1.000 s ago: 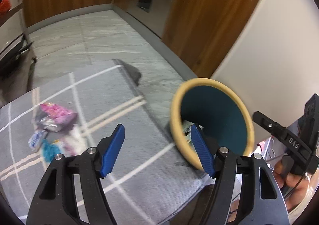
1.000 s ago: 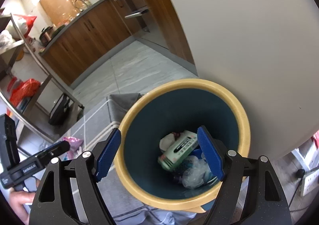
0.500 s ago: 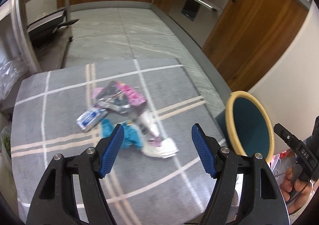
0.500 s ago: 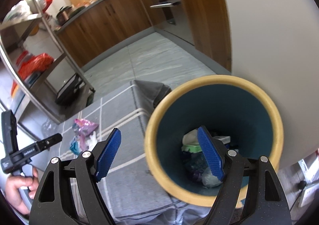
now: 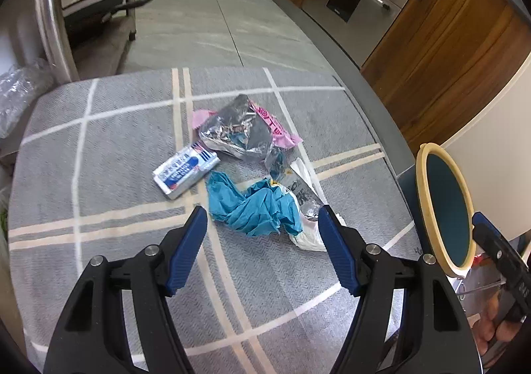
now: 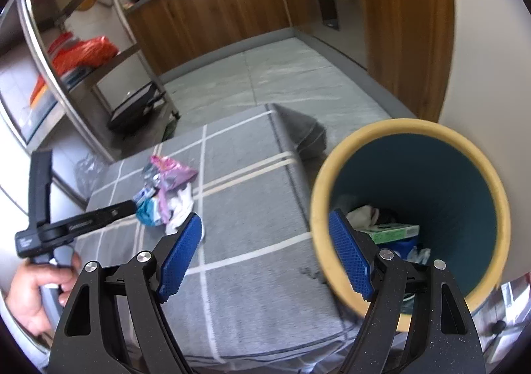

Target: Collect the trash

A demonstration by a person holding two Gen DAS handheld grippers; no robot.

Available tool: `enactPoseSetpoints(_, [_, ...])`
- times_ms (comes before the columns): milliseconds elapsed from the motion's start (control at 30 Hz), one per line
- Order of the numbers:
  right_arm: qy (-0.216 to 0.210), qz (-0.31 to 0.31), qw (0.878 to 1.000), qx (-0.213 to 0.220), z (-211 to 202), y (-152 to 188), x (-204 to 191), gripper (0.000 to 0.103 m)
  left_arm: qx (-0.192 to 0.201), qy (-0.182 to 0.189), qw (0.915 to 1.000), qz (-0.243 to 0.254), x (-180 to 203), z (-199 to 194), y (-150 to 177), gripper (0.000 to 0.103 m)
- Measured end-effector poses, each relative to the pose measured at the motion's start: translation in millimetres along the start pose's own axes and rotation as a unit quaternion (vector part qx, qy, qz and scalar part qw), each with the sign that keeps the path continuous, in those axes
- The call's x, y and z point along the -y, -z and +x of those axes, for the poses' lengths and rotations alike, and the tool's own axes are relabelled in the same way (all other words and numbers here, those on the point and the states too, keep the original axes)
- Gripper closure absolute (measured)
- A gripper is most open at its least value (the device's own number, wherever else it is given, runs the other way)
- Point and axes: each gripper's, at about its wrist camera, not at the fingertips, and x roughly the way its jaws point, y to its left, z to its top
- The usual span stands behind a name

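both grippers are released and empty; the left gripper [image 5: 262, 241] hovers over the teal crumpled cloth [image 5: 255, 208] on the rug [image 5: 99, 155]. next: lower, clench, carry to the bin [image 6: 411, 208].

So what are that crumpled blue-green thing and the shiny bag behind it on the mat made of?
The blue-green piece looks like thin matte cloth or soft plastic; its loose folds and frayed edges leave that open. The shiny bag seems to be metallised foil film, silver and creased inside, pink printed outside. The mat looks like woven grey fabric with a herringbone weave.
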Motion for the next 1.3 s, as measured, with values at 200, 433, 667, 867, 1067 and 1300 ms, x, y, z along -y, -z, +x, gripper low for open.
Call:
enactPoseSetpoints(200, [-0.007,-0.025,0.999,-0.021,15,7,-18,0.023,-0.020,0.000,0.9998,0.000,-3,22,1,0.042])
enactPoseSetpoints(433, [-0.015,-0.049,0.998,-0.044,30,15,-35,0.024,-0.016,0.007,0.9998,-0.002,-10,29,2,0.055])
enactPoseSetpoints(667, [-0.027,-0.062,0.996,-0.054,43,16,-48,0.026,-0.020,0.017,0.9995,-0.014,-19,21,6,0.065])
enactPoseSetpoints(867, [-0.039,-0.085,0.993,-0.067,61,18,-66,0.032,-0.016,0.023,0.9987,-0.042,-33,3,13,0.065])
enactPoseSetpoints(1067, [-0.046,-0.121,0.988,-0.081,86,17,-92,0.037,-0.012,0.007,0.9984,-0.055,-46,-15,18,0.065])
enactPoseSetpoints(1300, [-0.031,-0.178,0.978,-0.102,118,23,-118,0.044,-0.005,0.002,0.9968,-0.079,-65,-26,21,0.065])
